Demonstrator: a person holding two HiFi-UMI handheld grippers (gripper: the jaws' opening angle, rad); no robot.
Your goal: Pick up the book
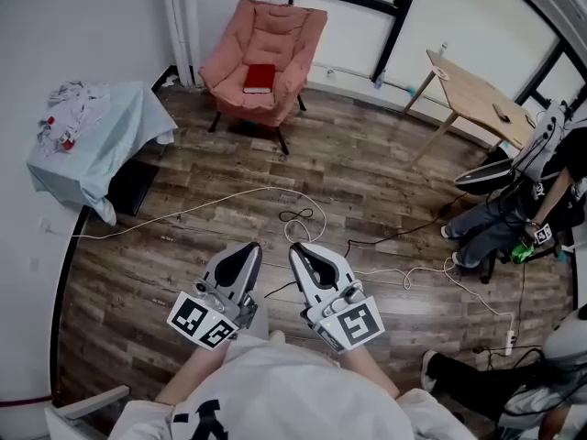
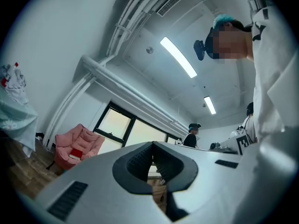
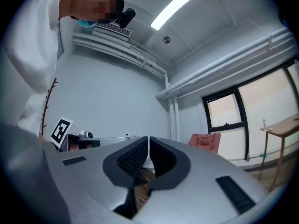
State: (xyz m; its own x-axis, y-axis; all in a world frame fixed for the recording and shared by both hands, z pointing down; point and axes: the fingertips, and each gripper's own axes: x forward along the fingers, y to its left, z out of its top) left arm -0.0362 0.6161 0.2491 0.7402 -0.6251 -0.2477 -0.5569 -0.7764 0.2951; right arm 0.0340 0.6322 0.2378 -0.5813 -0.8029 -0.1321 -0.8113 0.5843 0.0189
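Note:
A red book (image 1: 259,78) lies on the seat of a pink armchair (image 1: 267,55) at the far side of the room; the left gripper view shows the book (image 2: 75,153) small on that chair (image 2: 74,146). Both grippers are held close to my body, far from the chair. My left gripper (image 1: 249,251) is shut with nothing in it, jaws together (image 2: 152,160). To its right, my right gripper (image 1: 295,251) is shut and empty too (image 3: 148,154), and its view shows the armchair (image 3: 205,141) in the distance.
A table under a pale green cloth (image 1: 96,140) with crumpled things stands at the left. A wooden table (image 1: 477,94) is at the back right. White and black cables (image 1: 298,218) trail across the wood floor. People sit at the right (image 1: 514,214).

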